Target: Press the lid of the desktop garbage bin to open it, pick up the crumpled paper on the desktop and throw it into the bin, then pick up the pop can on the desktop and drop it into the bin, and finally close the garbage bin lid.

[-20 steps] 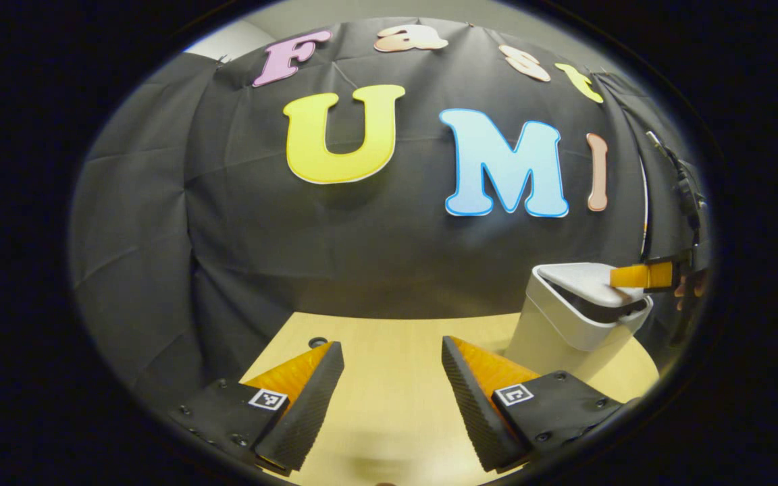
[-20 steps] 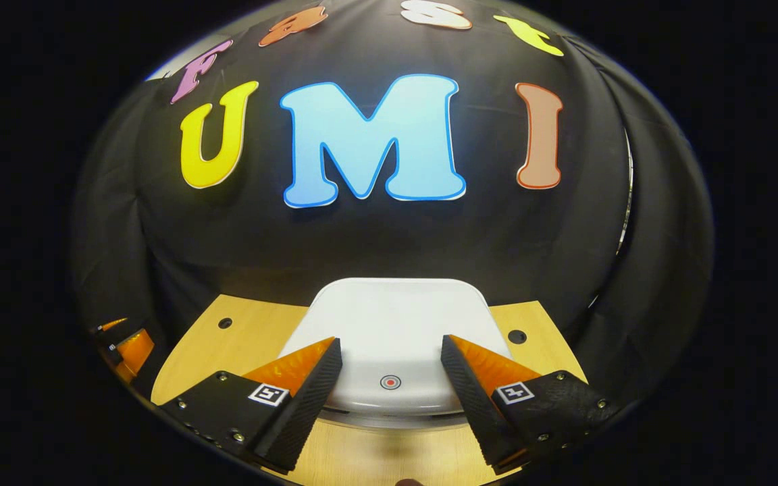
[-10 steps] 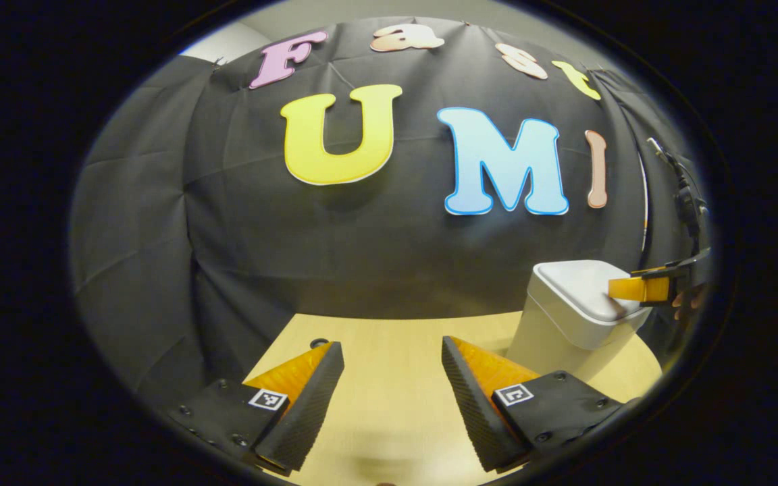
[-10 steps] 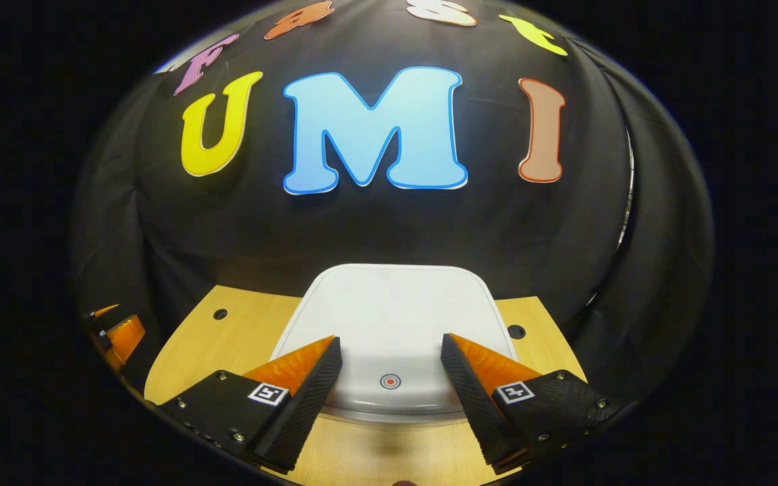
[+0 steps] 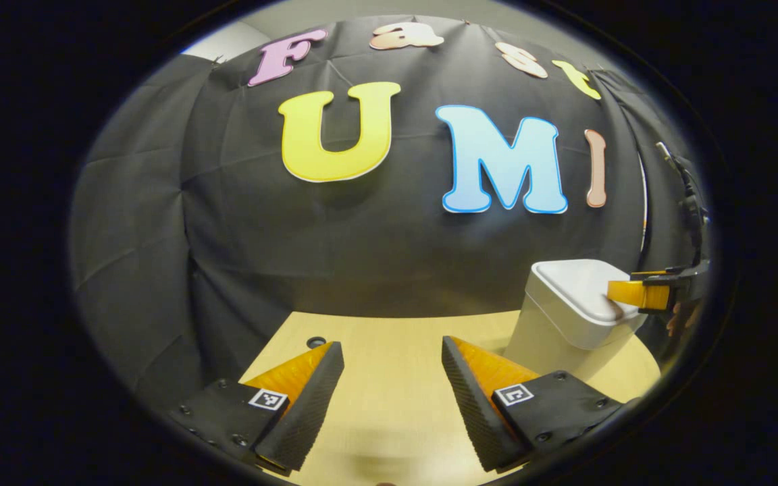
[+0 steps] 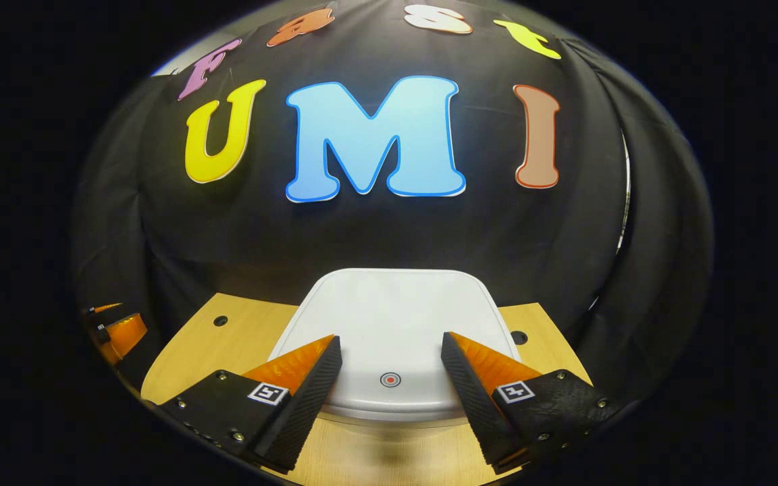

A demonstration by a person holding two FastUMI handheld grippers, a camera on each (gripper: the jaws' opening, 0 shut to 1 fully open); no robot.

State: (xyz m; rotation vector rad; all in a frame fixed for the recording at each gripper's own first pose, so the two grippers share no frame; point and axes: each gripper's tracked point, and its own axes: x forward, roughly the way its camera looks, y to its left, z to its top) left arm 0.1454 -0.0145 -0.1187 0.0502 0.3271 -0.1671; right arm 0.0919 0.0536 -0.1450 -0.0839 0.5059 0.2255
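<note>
In the left gripper view, the left gripper [image 5: 392, 351] is held low over the bare table [image 5: 389, 398], its jaws spread with nothing between them. To the right stands the white bin [image 5: 564, 317], its lid [image 5: 578, 283] lying flat and closed. The right gripper [image 5: 622, 293] is seen at the lid's near edge, on or just over it. In the right gripper view, the jaws are spread, straddling the lid's front above a red dot [image 6: 390, 380]; contact cannot be told.
</note>
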